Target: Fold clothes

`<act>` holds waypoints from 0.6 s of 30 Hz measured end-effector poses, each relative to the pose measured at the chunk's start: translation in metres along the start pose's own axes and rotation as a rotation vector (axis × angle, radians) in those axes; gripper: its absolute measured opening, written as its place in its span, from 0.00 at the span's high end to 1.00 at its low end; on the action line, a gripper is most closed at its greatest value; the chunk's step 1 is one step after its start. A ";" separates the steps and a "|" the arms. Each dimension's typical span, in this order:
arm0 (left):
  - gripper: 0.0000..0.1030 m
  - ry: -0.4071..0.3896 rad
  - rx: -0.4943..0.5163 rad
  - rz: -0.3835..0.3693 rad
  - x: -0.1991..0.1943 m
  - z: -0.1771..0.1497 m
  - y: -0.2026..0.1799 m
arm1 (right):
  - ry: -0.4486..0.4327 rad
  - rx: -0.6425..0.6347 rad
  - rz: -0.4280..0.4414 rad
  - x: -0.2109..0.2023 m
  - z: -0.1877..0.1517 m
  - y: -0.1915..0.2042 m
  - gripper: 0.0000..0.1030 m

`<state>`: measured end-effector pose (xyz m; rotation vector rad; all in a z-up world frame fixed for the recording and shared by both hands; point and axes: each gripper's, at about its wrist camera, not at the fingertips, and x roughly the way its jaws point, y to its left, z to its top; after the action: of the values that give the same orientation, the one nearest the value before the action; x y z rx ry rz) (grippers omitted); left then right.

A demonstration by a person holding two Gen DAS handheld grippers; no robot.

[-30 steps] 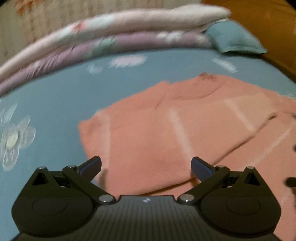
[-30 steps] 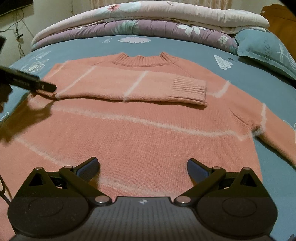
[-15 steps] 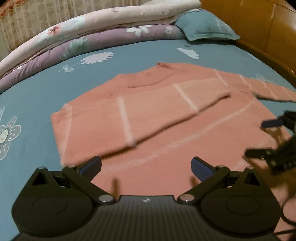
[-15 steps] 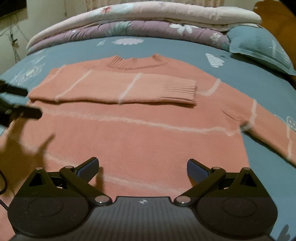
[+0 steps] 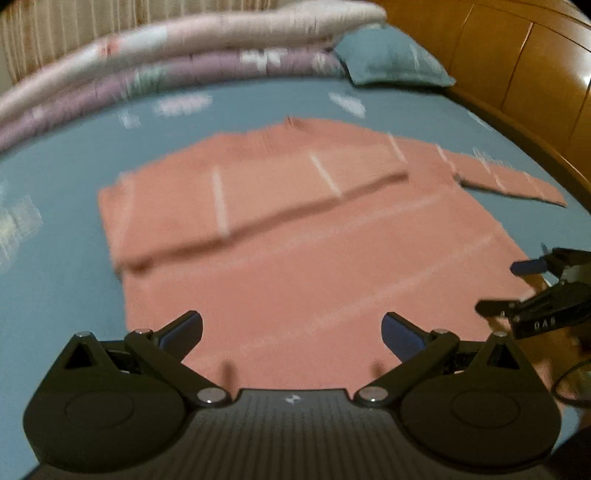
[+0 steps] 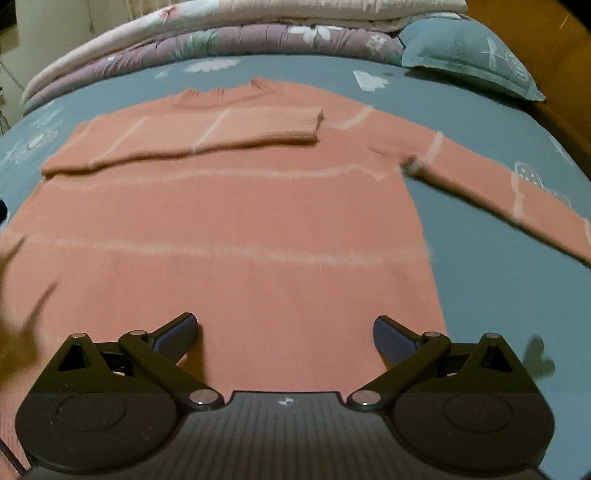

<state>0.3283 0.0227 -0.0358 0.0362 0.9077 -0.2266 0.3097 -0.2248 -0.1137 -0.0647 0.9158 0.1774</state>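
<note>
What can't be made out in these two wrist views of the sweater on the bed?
- Sweater hem: hidden behind the right gripper body in the right wrist view.
- Unfolded sleeve cuff: cut off by the right wrist view's right edge.
- Knit detail and bedsheet print: motion-blurred in the left wrist view.
- Chest area under the folded sleeve: covered.

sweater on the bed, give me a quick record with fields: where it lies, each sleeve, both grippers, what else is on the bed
sweater: salmon pink with pale stripes, spread flat on the blue floral bedsheet
one sleeve: folded across the chest, cuff near the middle
other sleeve: out straight on the sheet, not yet folded
left gripper: open, empty, above the hem
right gripper: open, empty, above the hem
also on bed: folded quilts and blue pillow at the far end
</note>
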 end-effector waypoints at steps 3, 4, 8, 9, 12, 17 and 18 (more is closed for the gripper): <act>0.01 0.118 -0.045 0.036 0.022 -0.025 0.000 | 0.017 0.002 -0.011 -0.006 -0.009 0.001 0.00; 0.01 0.159 -0.076 0.048 0.029 -0.034 0.003 | 0.021 0.007 -0.015 -0.008 -0.012 0.001 0.00; 0.01 0.114 -0.040 0.058 0.020 -0.050 0.004 | 0.022 0.032 -0.029 -0.014 -0.022 0.003 0.00; 0.01 0.113 -0.043 0.060 0.017 -0.050 0.005 | 0.018 0.034 -0.033 -0.015 -0.024 0.003 0.00; 0.01 0.107 -0.041 0.078 0.008 -0.048 0.006 | 0.019 0.026 -0.047 -0.018 -0.016 0.010 0.00; 0.01 0.031 0.058 0.022 0.000 -0.038 -0.008 | -0.001 -0.032 -0.001 -0.019 -0.009 0.032 0.00; 0.01 0.054 0.053 0.022 0.007 -0.040 -0.007 | 0.020 -0.038 0.001 -0.014 -0.012 0.035 0.00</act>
<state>0.2999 0.0194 -0.0648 0.1017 0.9545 -0.2302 0.2859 -0.1939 -0.1091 -0.1008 0.9330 0.1956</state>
